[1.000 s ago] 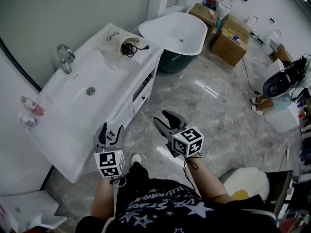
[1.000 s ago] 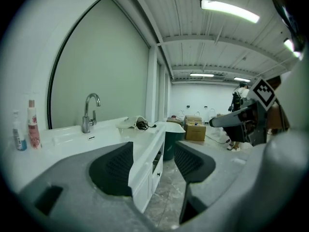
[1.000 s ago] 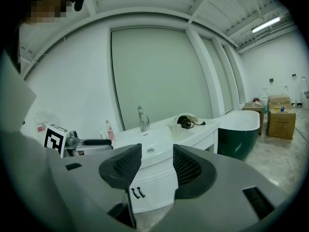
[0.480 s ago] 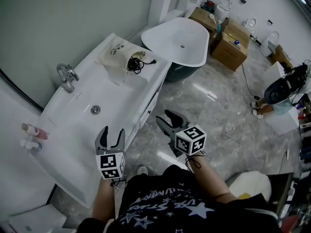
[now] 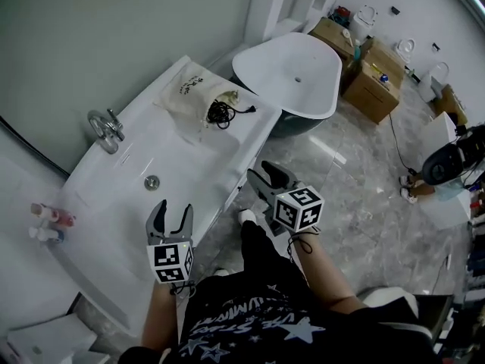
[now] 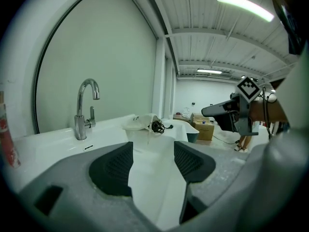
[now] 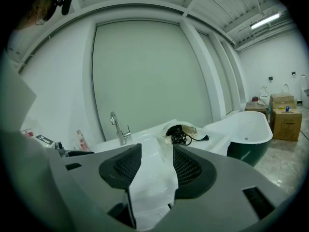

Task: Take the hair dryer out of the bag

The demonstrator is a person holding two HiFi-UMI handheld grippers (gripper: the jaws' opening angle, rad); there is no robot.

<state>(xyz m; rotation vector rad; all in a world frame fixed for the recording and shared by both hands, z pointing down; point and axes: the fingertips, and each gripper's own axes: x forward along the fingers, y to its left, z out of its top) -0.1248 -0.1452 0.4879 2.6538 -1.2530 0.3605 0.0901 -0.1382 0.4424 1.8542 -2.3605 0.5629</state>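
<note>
A cream cloth bag (image 5: pixel 194 91) lies on the far end of the white vanity counter (image 5: pixel 178 154), its mouth facing the tub. A coiled black cord (image 5: pixel 221 112) and plug spill from the mouth; the hair dryer body is hidden inside. The bag (image 6: pixel 141 123) and the cord (image 7: pixel 180 137) also show far ahead in both gripper views. My left gripper (image 5: pixel 170 214) hangs open over the counter's near part, nothing between its jaws. My right gripper (image 5: pixel 263 179) is open and empty over the floor beside the counter's edge.
A chrome faucet (image 5: pixel 104 124) stands behind the basin with its drain (image 5: pixel 152 181). Small bottles (image 5: pixel 47 216) sit at the counter's left end. A white freestanding tub (image 5: pixel 297 73) lies beyond the counter, with cardboard boxes (image 5: pixel 369 83) behind it. Grey marble floor (image 5: pixel 356 188) spreads to the right.
Both grippers have moved forward along the vanity toward the bag, which now looks nearer and larger. The jaws of both stay apart as before.
</note>
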